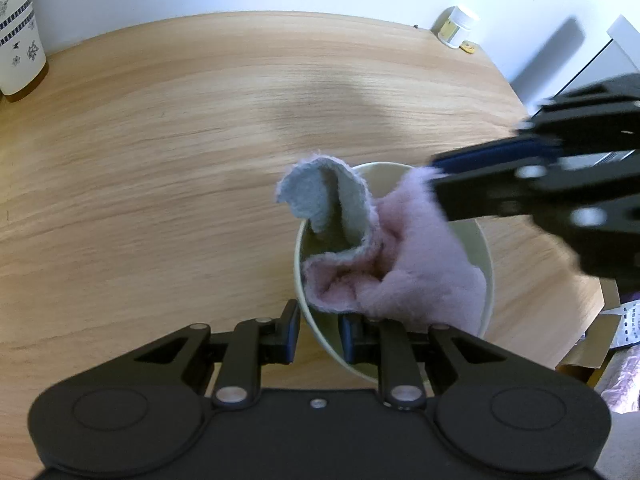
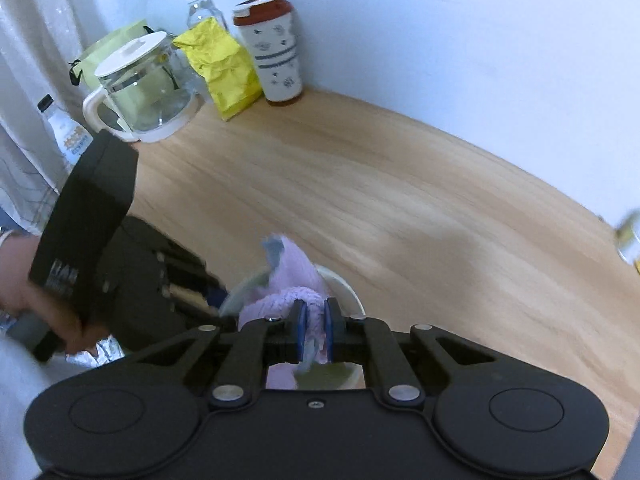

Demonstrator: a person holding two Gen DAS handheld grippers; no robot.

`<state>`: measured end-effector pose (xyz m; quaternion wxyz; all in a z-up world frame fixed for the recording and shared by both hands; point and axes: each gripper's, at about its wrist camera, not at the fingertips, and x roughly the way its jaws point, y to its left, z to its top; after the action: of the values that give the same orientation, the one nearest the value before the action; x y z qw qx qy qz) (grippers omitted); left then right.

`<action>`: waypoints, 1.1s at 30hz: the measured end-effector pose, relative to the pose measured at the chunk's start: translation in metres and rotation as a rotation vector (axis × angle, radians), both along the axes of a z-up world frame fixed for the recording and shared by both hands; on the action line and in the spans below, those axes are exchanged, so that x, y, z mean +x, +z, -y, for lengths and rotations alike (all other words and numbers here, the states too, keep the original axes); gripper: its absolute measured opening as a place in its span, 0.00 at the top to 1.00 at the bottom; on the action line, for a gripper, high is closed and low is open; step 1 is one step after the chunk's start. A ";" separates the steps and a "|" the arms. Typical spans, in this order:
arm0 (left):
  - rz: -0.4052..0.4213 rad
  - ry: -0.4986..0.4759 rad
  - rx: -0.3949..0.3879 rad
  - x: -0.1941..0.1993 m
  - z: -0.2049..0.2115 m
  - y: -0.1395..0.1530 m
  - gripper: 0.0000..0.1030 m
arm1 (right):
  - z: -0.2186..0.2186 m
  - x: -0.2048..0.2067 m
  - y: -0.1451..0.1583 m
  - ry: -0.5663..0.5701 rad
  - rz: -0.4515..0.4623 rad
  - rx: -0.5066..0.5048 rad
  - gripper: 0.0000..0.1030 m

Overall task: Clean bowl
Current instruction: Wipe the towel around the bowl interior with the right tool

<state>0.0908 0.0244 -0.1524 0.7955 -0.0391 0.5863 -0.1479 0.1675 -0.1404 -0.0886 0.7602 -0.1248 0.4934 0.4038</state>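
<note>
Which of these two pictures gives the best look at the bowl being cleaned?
The left wrist view. There the bowl shows most of its pale rim and inner wall, with the pink cloth stuffed inside. In the right wrist view, only a sliver of the bowl's rim peeks out behind the cloth and the right tool.

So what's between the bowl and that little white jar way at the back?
Only bare wooden table. In the left wrist view, nothing sits between the bowl and the jar.

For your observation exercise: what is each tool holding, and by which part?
The left tool grips the bowl by its near rim, one finger inside, one outside. The right tool pinches a bunched fold of the pink cloth.
</note>
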 end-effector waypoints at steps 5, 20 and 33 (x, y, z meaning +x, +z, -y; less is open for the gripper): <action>0.004 -0.001 0.002 -0.003 -0.002 0.001 0.81 | -0.019 0.007 -0.015 0.043 -0.035 -0.021 0.69; 0.024 -0.040 -0.004 -0.006 -0.007 0.002 0.81 | -0.043 0.019 -0.054 0.146 -0.244 0.016 0.77; 0.031 -0.045 0.020 -0.005 -0.001 0.004 0.86 | -0.064 -0.002 -0.068 0.272 -0.145 -0.239 0.90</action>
<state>0.0857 0.0251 -0.1486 0.8012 -0.0158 0.5762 -0.1607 0.1654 -0.0768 -0.1568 0.6410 -0.2504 0.5698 0.4491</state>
